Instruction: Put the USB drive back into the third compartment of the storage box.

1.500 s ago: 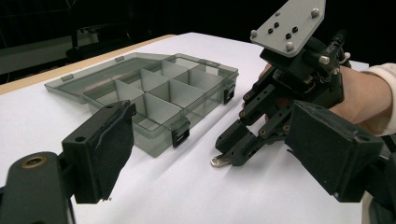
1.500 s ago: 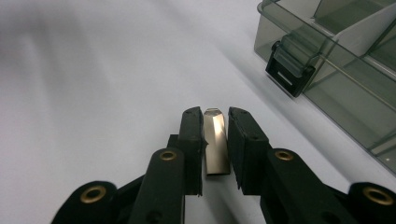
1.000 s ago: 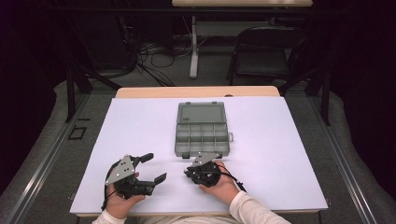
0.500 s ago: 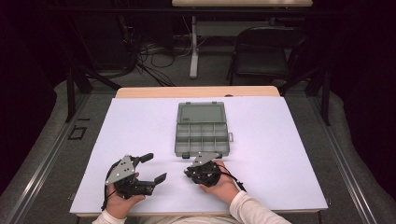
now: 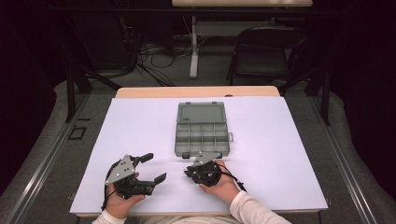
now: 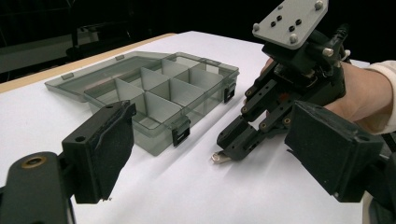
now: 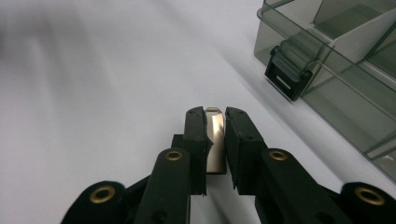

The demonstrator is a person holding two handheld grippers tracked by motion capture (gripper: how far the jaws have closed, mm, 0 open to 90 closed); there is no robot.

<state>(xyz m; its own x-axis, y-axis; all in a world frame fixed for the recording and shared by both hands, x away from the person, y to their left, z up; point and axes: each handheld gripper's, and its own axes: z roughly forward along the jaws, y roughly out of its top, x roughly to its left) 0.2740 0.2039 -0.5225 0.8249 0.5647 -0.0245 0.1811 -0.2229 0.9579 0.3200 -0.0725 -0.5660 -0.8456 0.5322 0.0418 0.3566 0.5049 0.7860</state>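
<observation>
The right claw is pinching a small flat metal piece between its jaws, low over the white surface, just beside the front latch of the open grey compartment box. The left claw is resting spread wide on the surface, apart from the box, gripping nothing.

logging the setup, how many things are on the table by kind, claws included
claws: 2, left claw and right claw
compartment boxes: 1, grey organizer box, lid open
small metal pieces: 1, metal piece in the right claw
total: 4
</observation>
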